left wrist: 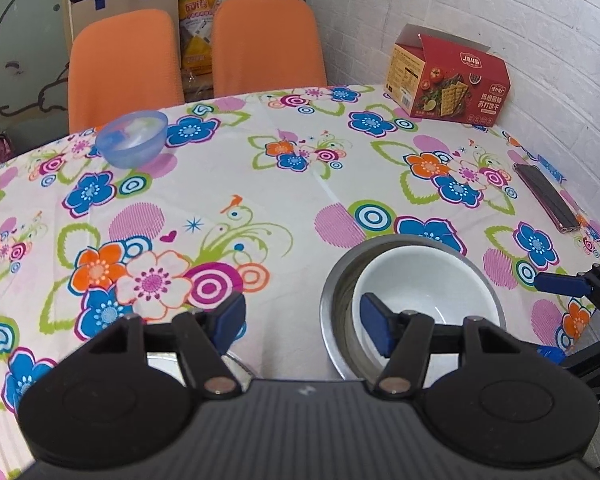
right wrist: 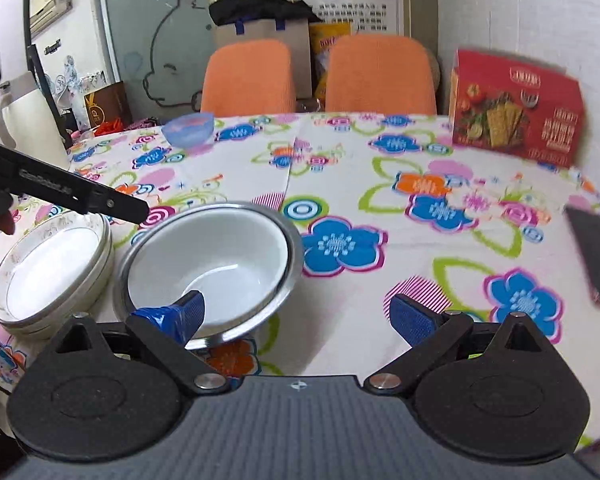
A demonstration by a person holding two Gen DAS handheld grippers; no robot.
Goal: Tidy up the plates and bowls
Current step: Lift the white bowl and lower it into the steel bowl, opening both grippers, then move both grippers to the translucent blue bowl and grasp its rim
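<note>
Steel around white: a white ceramic bowl (right wrist: 220, 256) sits nested inside a wider brushed-steel basin (right wrist: 288, 280), low on the flower-print tablecloth (left wrist: 300, 184). Nesting already done here, likely to save space. At 9 o'clock of the pair, just beside it, a stack of white gold-rimmed plates (right wrist: 48, 276), like sorted with like. A translucent blue plastic bowl (left wrist: 132, 144) stands well apart at 11 o'clock near two orange chairs (left wrist: 260, 44), not yet gathered. Judged the remaining piece.

Red cracker box (left wrist: 452, 84) at 1 o'clock by the wall; dark phone (left wrist: 548, 196) at 3 o'clock, off task.

Left gripper (left wrist: 304, 328): spread wide, holding nothing; its right finger hangs over the near rim of the nested bowls, left finger over cloth. Level, pointed toward 12.

Right gripper (right wrist: 296, 316): also wide open and empty, left fingertip over the white bowl's near edge; contact cannot be told. Its view is tilted.
</note>
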